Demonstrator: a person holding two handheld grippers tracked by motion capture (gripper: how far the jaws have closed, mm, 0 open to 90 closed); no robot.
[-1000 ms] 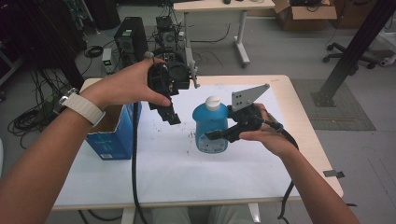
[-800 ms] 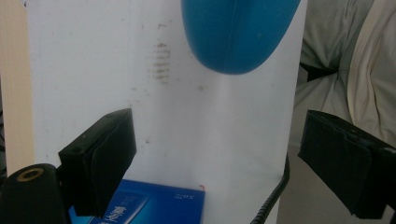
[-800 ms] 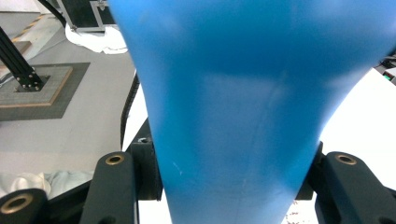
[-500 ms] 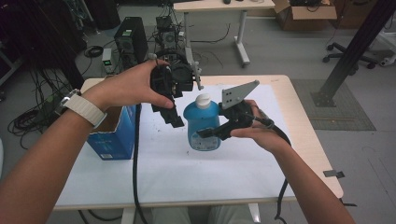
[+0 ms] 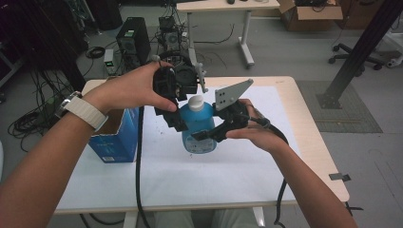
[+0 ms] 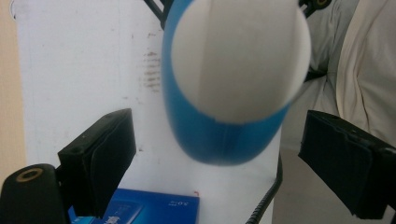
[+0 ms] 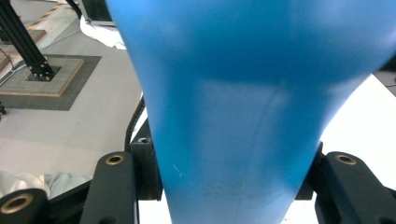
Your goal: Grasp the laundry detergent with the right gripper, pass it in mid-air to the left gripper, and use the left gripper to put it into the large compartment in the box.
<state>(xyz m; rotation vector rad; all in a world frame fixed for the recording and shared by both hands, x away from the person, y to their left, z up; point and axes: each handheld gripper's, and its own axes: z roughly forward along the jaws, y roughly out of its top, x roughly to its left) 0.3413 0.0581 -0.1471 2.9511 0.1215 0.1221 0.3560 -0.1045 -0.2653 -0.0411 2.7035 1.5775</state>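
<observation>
A: Where is the blue bottle, and which way does it point?

B: It sits over the middle of the white surface, gripped by the right tongs. Its long axis runs roughly upright, leaning a little, with the white cap at the top. In the left gripper view the cap faces almost straight into the camera, so that view looks down the bottle's length.

A: How do the right tongs hold it?

B: They pinch the bottle's lower body from its right side. In the right gripper view the blue body stands between the two black jaws, which press against it on both sides.

A: And the left tongs?

B: Spread wide. In the left gripper view the two jaws stand well apart, one on each side of the bottle, with a clear gap to it. From above, the left tongs hang just beside the cap and the bottle's shoulder.

A: Does the bottle rest on the surface?

B: I cannot tell; its base is partly behind the right tongs in the high view.

A: Anything else hard to read?

B: The bottle is blurred and cut off in both gripper views, so no label shows. A blue box stands at the surface's left side, partly behind the left forearm.
</observation>
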